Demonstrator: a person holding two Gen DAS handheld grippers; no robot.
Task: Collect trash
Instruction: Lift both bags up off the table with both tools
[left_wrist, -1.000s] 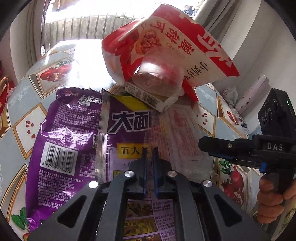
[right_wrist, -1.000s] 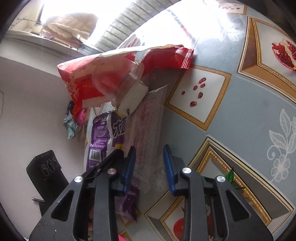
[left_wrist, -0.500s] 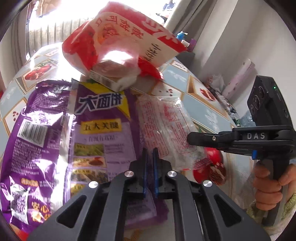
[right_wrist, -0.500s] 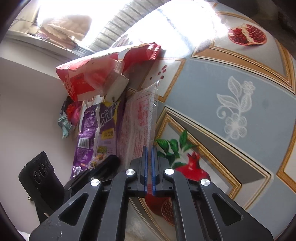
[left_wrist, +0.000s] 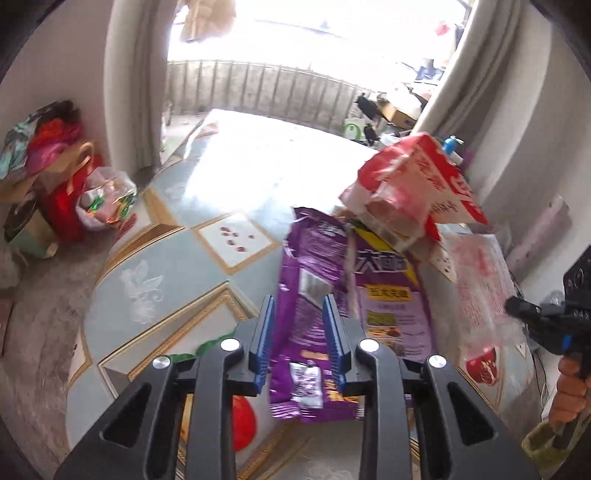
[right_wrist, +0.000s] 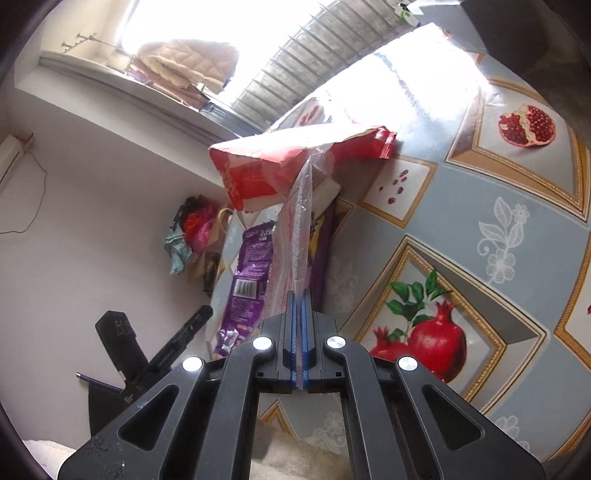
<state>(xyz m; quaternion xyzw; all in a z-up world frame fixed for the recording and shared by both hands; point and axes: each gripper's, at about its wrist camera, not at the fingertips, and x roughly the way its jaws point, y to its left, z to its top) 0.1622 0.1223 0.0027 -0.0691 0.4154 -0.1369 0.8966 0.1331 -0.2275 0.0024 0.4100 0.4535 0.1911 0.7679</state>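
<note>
From the left wrist camera I see, at about nine o'clock, a heap of bags (left_wrist: 55, 184) on the floor against the wall, beside the patterned tabletop (left_wrist: 155, 258). My left hand-held gripper (left_wrist: 300, 332) sits at six o'clock with its jaws opening; the blue pads stand apart and press on nothing, though the lower end of the purple snack wrapper (left_wrist: 310, 280) shows in the gap between them, lying flat on the tabletop. Just right of it, touching, lies a second purple wrapper with a yellow label (left_wrist: 391, 295). At one o'clock the red snack bag (left_wrist: 424, 184) is propped up on a small cardboard box (left_wrist: 391, 232) at the far end of the wrappers. Further right, around three o'clock, the clear plastic wrapper with red print (left_wrist: 484, 288) is lifted off the tabletop at its near end, where my right hand-held gripper (left_wrist: 517, 308) pinches it; a hand (left_wrist: 570, 387) grips the handle at four o'clock.

From the right wrist camera, the right hand-held gripper (right_wrist: 298, 332) is clenched on the clear plastic wrapper (right_wrist: 295, 236), which rises edge-on toward twelve o'clock, in front of the red snack bag (right_wrist: 266, 173) and the purple snack wrapper (right_wrist: 247, 280). The left hand-held gripper (right_wrist: 199, 317) shows dark at eight o'clock. Pomegranate prints cover the tabletop (right_wrist: 480, 236) from two to five o'clock.
</note>
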